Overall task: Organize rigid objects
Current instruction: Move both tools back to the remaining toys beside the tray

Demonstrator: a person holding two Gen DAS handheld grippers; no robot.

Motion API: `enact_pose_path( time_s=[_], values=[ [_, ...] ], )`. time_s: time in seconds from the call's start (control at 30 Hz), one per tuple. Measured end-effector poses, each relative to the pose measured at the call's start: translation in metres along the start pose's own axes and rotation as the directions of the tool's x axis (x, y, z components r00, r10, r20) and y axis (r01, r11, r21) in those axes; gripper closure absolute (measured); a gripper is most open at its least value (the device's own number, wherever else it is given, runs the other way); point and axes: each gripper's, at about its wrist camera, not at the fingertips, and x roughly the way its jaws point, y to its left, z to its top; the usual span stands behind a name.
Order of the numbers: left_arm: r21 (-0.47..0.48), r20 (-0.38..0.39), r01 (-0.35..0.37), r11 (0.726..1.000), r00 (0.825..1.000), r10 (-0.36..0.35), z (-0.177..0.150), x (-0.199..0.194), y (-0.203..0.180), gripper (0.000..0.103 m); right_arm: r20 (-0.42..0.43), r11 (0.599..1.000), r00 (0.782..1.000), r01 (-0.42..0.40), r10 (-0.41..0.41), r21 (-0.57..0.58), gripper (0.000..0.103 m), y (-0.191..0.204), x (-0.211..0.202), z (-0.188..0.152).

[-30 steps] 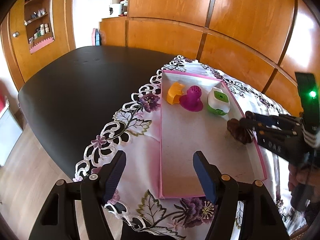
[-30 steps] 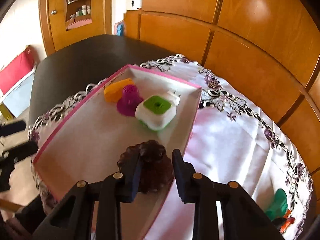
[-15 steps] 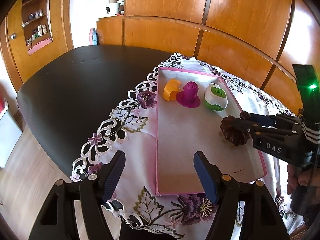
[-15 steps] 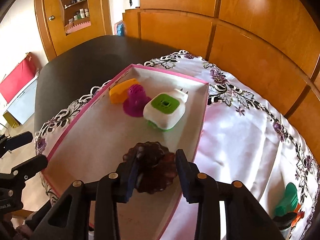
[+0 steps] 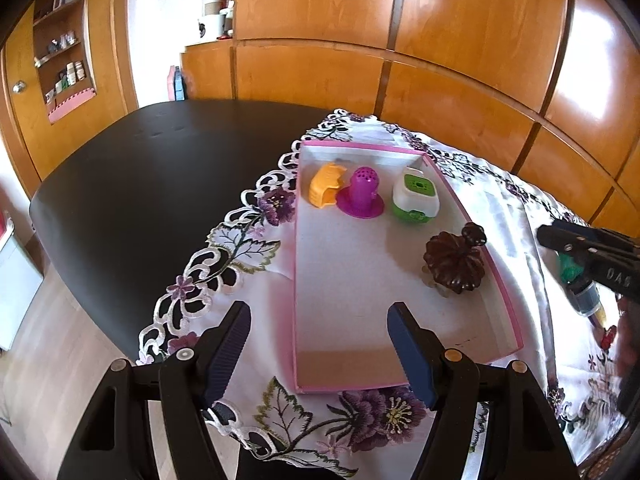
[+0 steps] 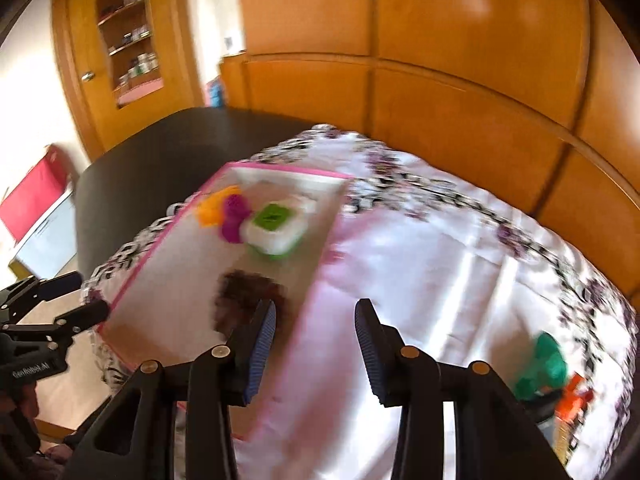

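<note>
The right gripper (image 6: 316, 344) is seen with its jaws parted and nothing between them; they have just been opening. It is held over the tablecloth (image 6: 432, 280), just right of the tray (image 6: 280, 170). The left gripper (image 5: 318, 350) is held open and empty at the tray's near left corner; "GenRobot.AI" can be read on its body. The brown flower-shaped piece (image 5: 454, 266), dark, glossy and scalloped, with a knob, lies in the tray against the right wall. Along the far end an orange piece (image 5: 325, 189), a purple perforated dome (image 5: 360, 196) and a white-and-green box (image 5: 415, 199) are lined up.
</note>
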Motion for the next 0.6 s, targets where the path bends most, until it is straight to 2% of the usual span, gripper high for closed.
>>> enact_pose_path(
  time_s=[0.17, 0.27, 0.37, 0.47, 0.5, 0.6],
  values=[
    [0.035, 0.008, 0.008, 0.999, 1.000, -0.009, 0.005, -0.002, -0.012, 0.032, 0.002, 0.989, 0.993, 0.118, -0.118, 0.084, 0.062, -0.058, -0.020, -0.017],
    [0.063, 0.015, 0.022, 0.998, 1.000, -0.023, 0.009, -0.003, -0.023, 0.032, 0.002, 0.962, 0.979, 0.201, -0.205, 0.186, 0.062, -0.104, -0.036, -0.032],
    [0.099, 0.013, 0.042, 0.994, 0.999, -0.043, 0.013, -0.004, -0.038, 0.032, -0.009, 0.903, 0.955, 0.283, -0.296, 0.325, 0.062, -0.154, -0.053, -0.051],
    [0.139, 0.008, 0.063, 0.988, 0.998, -0.065, 0.016, -0.004, -0.055, 0.032, -0.029, 0.814, 0.924, 0.351, -0.382, 0.462, 0.062, -0.198, -0.066, -0.074],
    [0.153, 0.004, 0.076, 0.985, 0.997, -0.077, 0.017, -0.003, -0.062, 0.032, -0.039, 0.773, 0.915, 0.360, -0.401, 0.522, 0.062, -0.213, -0.070, -0.085],
    [0.195, -0.019, 0.124, 0.973, 0.992, -0.123, 0.019, -0.002, -0.085, 0.032, -0.094, 0.685, 0.907, 0.374, -0.410, 0.625, 0.062, -0.238, -0.073, -0.100]
  ],
)
